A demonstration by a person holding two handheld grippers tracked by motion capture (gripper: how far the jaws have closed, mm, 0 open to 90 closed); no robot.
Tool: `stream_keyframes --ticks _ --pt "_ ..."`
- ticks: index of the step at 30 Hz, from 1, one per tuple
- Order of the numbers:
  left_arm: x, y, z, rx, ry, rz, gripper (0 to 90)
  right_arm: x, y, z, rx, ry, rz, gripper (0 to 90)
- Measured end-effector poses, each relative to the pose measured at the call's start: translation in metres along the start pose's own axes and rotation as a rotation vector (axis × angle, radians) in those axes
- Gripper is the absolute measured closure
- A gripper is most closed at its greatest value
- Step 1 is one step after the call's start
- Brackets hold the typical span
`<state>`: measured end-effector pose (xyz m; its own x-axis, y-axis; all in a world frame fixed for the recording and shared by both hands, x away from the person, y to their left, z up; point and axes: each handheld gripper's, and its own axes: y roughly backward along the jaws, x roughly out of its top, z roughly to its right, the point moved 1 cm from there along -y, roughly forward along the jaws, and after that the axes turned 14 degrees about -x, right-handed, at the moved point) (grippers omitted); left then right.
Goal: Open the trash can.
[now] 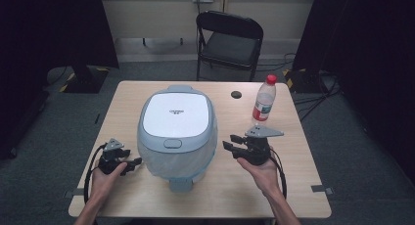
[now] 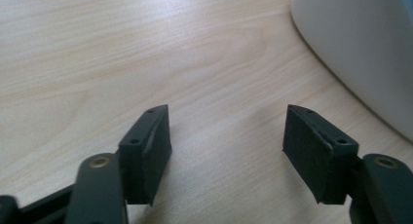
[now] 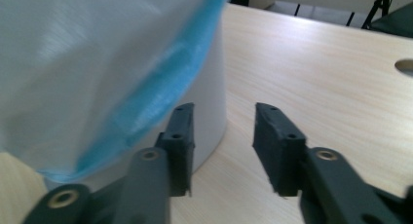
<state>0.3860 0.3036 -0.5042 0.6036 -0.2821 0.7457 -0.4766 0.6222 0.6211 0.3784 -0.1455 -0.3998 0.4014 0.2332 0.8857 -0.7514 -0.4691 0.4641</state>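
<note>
A white-lidded, grey-blue bin [image 1: 176,117] stands in the middle of the wooden table [image 1: 122,102], with a translucent bag [image 1: 161,161] draped over its sides. My left gripper [image 1: 133,164] lies low at the bin's left, pointing toward it. In the left gripper view the left gripper [image 2: 226,117] is open over bare wood, and the bin's wall [image 2: 360,48] curves past at the upper right. My right gripper [image 1: 231,141] is at the bin's right. In the right gripper view the right gripper [image 3: 223,109] is open with nothing between the jaws, close to the bag's blue edge [image 3: 160,87].
A clear water bottle [image 1: 264,99] with a red cap stands at the table's back right, just behind the right gripper. A dark cable hole [image 1: 237,94] lies near it. A black folding chair [image 1: 229,39] stands beyond the table's far edge. The bin's pedal [image 1: 181,185] juts toward me.
</note>
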Motion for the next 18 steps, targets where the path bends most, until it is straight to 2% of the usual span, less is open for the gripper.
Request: stream_keyframes --ticks 1,2,3,4,5,6,7,8,9,11,14,18 --pt "-0.001 -0.001 0.001 0.003 -0.003 0.003 31.6 0.007 0.008 -0.001 0.015 0.005 0.025 68.0" --pt "-0.001 -0.001 0.001 0.003 -0.003 0.003 31.5 0.007 0.008 -0.001 0.015 0.005 0.025 68.0" --pt "-0.004 -0.002 0.004 0.025 -0.050 0.010 31.5 0.013 0.017 -0.001 0.019 0.006 0.043 73.0" --pt "-0.004 -0.002 0.004 0.025 -0.050 0.010 31.7 0.016 0.020 -0.001 0.029 0.004 0.053 75.8" --pt "-0.005 -0.003 0.006 0.047 -0.074 -0.003 31.7 0.016 0.020 -0.001 0.029 0.004 0.053 75.8" --pt "-0.005 -0.004 0.008 0.047 -0.075 -0.005 30.5 0.022 0.030 -0.001 0.061 0.006 0.071 81.6" --pt "-0.005 -0.004 0.008 0.047 -0.075 -0.005 30.1 0.022 0.030 -0.001 0.061 0.006 0.071 81.6" --pt "-0.004 -0.004 0.008 0.046 -0.072 -0.004 29.5 0.027 0.035 -0.002 0.093 0.002 0.097 86.4" --pt "-0.004 -0.005 0.008 0.046 -0.070 -0.004 29.5 0.027 0.035 -0.002 0.093 0.002 0.097 86.4" --pt "-0.004 -0.005 0.008 0.049 -0.069 -0.004 28.2 0.032 0.039 -0.005 0.129 0.004 0.116 90.0" --pt "-0.003 -0.005 0.007 0.050 -0.069 -0.006 27.4 0.036 0.042 -0.008 0.151 0.004 0.132 90.0" --pt "-0.003 -0.005 0.008 0.050 -0.068 -0.006 27.2 0.052 0.054 -0.017 0.191 0.025 0.183 90.0"
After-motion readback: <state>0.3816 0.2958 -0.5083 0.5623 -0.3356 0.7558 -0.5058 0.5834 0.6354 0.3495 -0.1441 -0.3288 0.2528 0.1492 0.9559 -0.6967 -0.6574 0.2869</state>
